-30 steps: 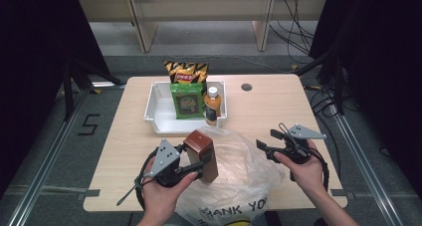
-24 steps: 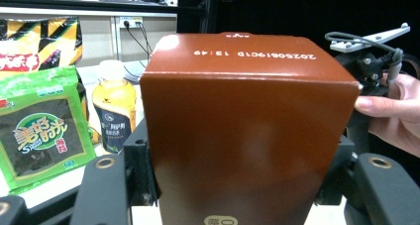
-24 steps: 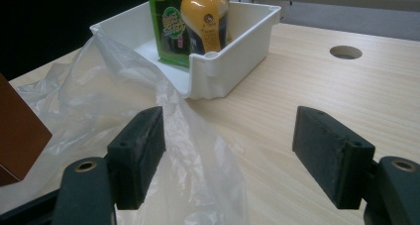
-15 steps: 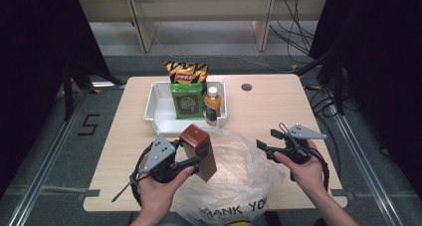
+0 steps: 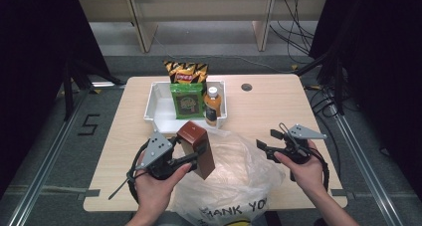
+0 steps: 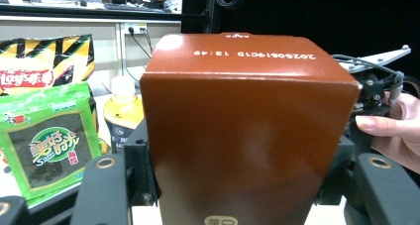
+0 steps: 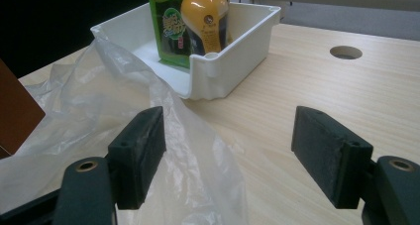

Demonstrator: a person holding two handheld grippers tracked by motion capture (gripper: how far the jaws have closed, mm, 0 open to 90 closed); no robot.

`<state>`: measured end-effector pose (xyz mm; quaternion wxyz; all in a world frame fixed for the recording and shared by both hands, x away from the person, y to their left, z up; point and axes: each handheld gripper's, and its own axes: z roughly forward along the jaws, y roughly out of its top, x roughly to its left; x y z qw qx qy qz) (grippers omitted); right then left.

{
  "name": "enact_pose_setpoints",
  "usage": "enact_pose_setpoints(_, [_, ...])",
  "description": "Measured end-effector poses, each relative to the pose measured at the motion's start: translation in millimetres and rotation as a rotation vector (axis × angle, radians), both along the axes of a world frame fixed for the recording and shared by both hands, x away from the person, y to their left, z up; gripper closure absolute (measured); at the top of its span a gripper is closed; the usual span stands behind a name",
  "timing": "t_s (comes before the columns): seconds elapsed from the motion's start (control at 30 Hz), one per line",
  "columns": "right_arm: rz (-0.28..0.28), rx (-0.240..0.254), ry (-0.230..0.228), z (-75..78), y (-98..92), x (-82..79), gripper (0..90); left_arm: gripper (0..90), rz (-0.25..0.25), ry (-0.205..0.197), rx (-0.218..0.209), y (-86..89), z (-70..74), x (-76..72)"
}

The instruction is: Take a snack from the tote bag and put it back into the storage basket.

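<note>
Gripping a brown carton (image 5: 196, 147), left gripper (image 5: 191, 156) hangs over the plastic bag (image 5: 239, 176) on the pale wooden table (image 5: 278, 106); right gripper (image 5: 264, 147) open; dark surroundings.

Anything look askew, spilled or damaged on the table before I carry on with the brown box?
Nothing spilled or damaged. The brown box sits tilted in the left claw, above the plastic bag. The bag's edge lies crumpled by the right claw, whose jaws stand open. Snack packs and the bottle stand upright in the white bin.
</note>
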<state>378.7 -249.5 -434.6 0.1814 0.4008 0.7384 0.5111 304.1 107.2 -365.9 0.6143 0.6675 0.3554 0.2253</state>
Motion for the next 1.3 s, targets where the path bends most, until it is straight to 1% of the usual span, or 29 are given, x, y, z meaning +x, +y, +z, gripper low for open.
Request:
enact_pose_setpoints(0.1, [-0.005,0.0,0.001,0.0,0.2,-0.2,29.7,37.2,0.002,0.001,-0.002,-0.2,2.4,-0.2])
enact_pose_setpoints(0.17, [0.001,-0.005,-0.001,-0.1,-0.2,-0.1,29.7,37.2,0.001,0.001,-0.001,-0.4,4.2,0.0])
enact_pose_setpoints(0.2, [-0.007,0.009,0.018,0.1,1.1,-1.7,29.7,37.2,-0.001,0.0,-0.001,-0.5,5.0,0.2])
enact_pose_setpoints(0.27, [-0.007,0.01,0.018,0.2,1.2,-1.6,29.7,37.2,-0.001,-0.003,-0.001,-0.5,6.7,0.2])
enact_pose_setpoints(0.3, [-0.009,0.008,0.01,0.1,0.8,-1.0,29.7,37.2,-0.001,-0.005,-0.003,-0.7,7.4,0.4])
enact_pose_setpoints(0.33, [0.002,-0.005,-0.001,-0.1,-0.4,0.0,29.7,37.3,0.0,-0.007,-0.005,-0.7,7.9,0.5])
enact_pose_setpoints(0.37, [0.0,-0.003,-0.002,-0.4,0.0,0.1,29.7,37.3,0.0,-0.008,-0.005,-0.5,8.4,0.6])
enact_pose_setpoints(0.4, [-0.002,0.001,0.004,-0.2,0.2,-0.1,29.7,37.2,0.0,-0.009,-0.006,-0.2,8.8,0.7])
enact_pose_setpoints(0.43, [-0.002,-0.007,0.002,-0.1,-0.2,-0.2,29.7,37.2,0.0,-0.01,-0.006,0.0,9.2,0.9])
enact_pose_setpoints(0.47, [-0.01,0.002,0.018,-0.2,0.7,-1.6,29.7,37.3,0.0,-0.011,-0.007,0.3,9.6,1.1])
enact_pose_setpoints(0.57, [-0.016,0.004,0.017,-0.3,1.4,-1.3,29.7,37.3,0.001,-0.017,-0.011,1.3,10.9,1.0])
enact_pose_setpoints(0.63, [-0.01,0.006,0.021,0.4,1.1,-1.8,29.7,37.3,0.0,-0.024,-0.007,1.9,12.4,1.2])
enact_pose_setpoints(0.73, [-0.008,0.011,0.017,-0.1,1.2,-1.3,29.7,37.3,0.004,-0.03,-0.012,3.0,14.6,1.4])
enact_pose_setpoints(0.77, [0.0,-0.002,0.0,-0.3,-0.2,0.2,29.7,37.3,0.004,-0.029,-0.011,3.5,15.3,1.5])
enact_pose_setpoints(0.8, [-0.025,-0.011,-0.003,-0.6,-0.1,0.7,29.7,37.3,0.005,-0.032,-0.011,3.9,15.9,1.8])
enact_pose_setpoints(0.83, [-0.016,0.01,0.003,-0.4,0.3,0.1,29.8,37.3,0.008,-0.031,-0.014,4.1,16.4,1.9])
enact_pose_setpoints(0.9, [-0.014,0.013,0.007,-0.4,0.3,-0.3,29.8,37.3,0.008,-0.035,-0.009,5.4,18.0,2.3])
enact_pose_setpoints(0.93, [-0.016,0.012,0.008,-0.4,0.5,-0.2,29.8,37.3,0.008,-0.037,-0.015,5.5,18.9,2.5])
enact_pose_setpoints(0.97, [-0.02,-0.017,-0.012,-1.2,-0.7,1.6,29.8,37.3,0.009,-0.04,-0.018,6.0,20.0,2.7])
enact_pose_setpoints(1.03, [-0.022,-0.012,0.002,-0.8,-0.3,0.7,29.8,37.3,0.009,-0.045,-0.014,7.3,22.4,3.1])
enact_pose_setpoints(1.07, [-0.011,-0.002,0.002,-0.8,0.1,0.5,29.8,37.3,0.012,-0.049,-0.017,7.7,23.4,3.4])
enact_pose_setpoints(1.1, [-0.005,-0.008,0.0,-1.0,-0.4,0.6,29.8,37.3,0.015,-0.048,-0.019,8.1,24.4,3.5])
enact_pose_setpoints(1.17, [-0.007,-0.005,0.001,-0.9,-0.2,0.6,29.8,37.3,0.017,-0.052,-0.02,9.0,26.3,3.9])
enact_pose_setpoints(1.2, [-0.02,0.008,0.01,-0.4,1.0,0.2,29.8,37.3,0.017,-0.054,-0.015,9.5,27.4,3.9])
enact_pose_setpoints(1.3, [-0.024,0.011,0.011,-0.3,1.1,0.1,29.8,37.3,0.021,-0.061,-0.018,10.0,30.3,4.1])
